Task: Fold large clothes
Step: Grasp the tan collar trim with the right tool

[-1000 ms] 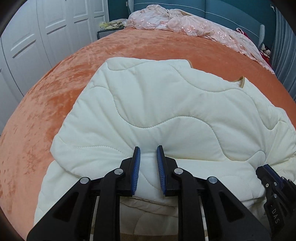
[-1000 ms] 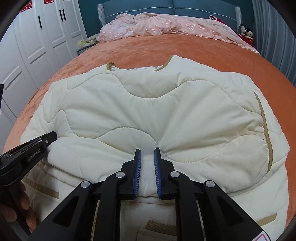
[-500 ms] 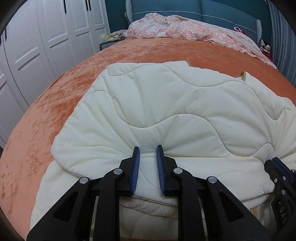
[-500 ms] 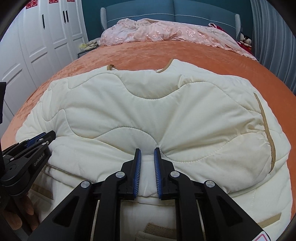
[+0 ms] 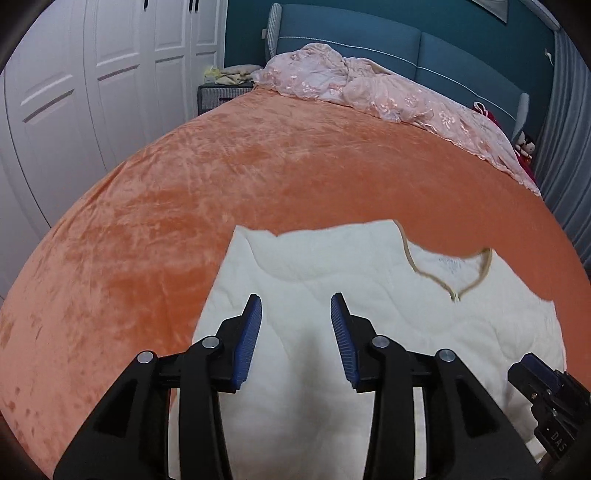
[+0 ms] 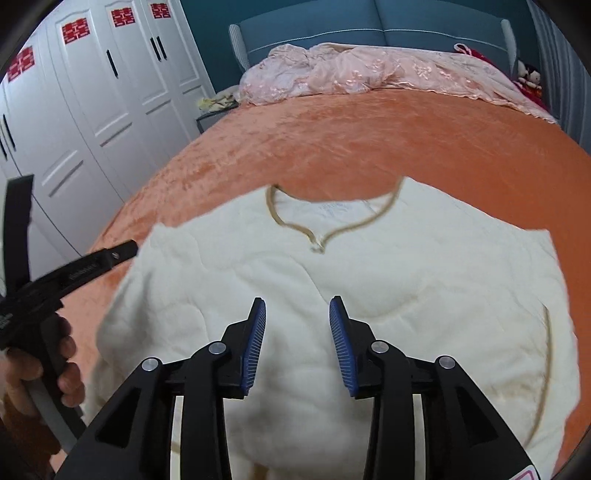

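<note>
A cream quilted garment with a tan V-neck trim lies folded on the orange bedspread. It also shows in the right wrist view, collar away from me. My left gripper is open and empty, above the garment's left part. My right gripper is open and empty, above its middle. The left gripper also shows at the left edge of the right wrist view, held by a hand. The right gripper's tip shows at the lower right of the left wrist view.
A pink lace coverlet is bunched against the blue headboard at the far end. White wardrobe doors line the left side. A nightstand stands by the bed. Grey curtains hang at the right.
Both grippers have opened and let go of the garment's edge. The folded-over layer now lies flat with the collar showing. Both grippers have pulled back and up.
</note>
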Demonstrator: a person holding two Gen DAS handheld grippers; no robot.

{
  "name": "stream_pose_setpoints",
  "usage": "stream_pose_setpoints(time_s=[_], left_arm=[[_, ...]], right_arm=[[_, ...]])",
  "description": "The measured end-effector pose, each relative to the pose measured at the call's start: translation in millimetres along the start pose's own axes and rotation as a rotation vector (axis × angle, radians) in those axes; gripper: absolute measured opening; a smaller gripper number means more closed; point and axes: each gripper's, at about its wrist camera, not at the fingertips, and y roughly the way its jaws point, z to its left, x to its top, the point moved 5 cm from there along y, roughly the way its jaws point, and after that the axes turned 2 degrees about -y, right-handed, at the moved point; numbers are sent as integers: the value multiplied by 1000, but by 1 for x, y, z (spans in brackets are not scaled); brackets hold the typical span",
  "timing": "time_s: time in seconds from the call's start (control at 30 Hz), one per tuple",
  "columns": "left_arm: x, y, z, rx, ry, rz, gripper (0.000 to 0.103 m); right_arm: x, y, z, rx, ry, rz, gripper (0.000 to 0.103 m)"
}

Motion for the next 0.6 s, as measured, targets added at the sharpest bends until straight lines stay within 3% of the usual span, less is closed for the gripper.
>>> stream_pose_setpoints(time_s=[0.1, 0.27, 0.4, 0.5, 0.53, 0.6], left_arm=[[27, 37, 4, -17, -30, 67, 37], [41, 88, 8, -39, -69, 149, 37], [30, 113, 9, -2, -38, 157, 36], [20, 119, 10, 8, -8, 126, 37], [17, 119, 9, 13, 8, 102, 37], [13, 118, 10, 17, 18, 71, 37]], right_arm=[[40, 41, 6, 98, 86, 15, 38], [82, 117, 8, 96, 175, 105, 38], [90, 157, 9, 93, 193, 163, 38], [74, 188, 14, 102, 161, 285, 38], [71, 188, 16, 98, 136, 264, 31], [70, 181, 22, 134, 95, 228, 5]])
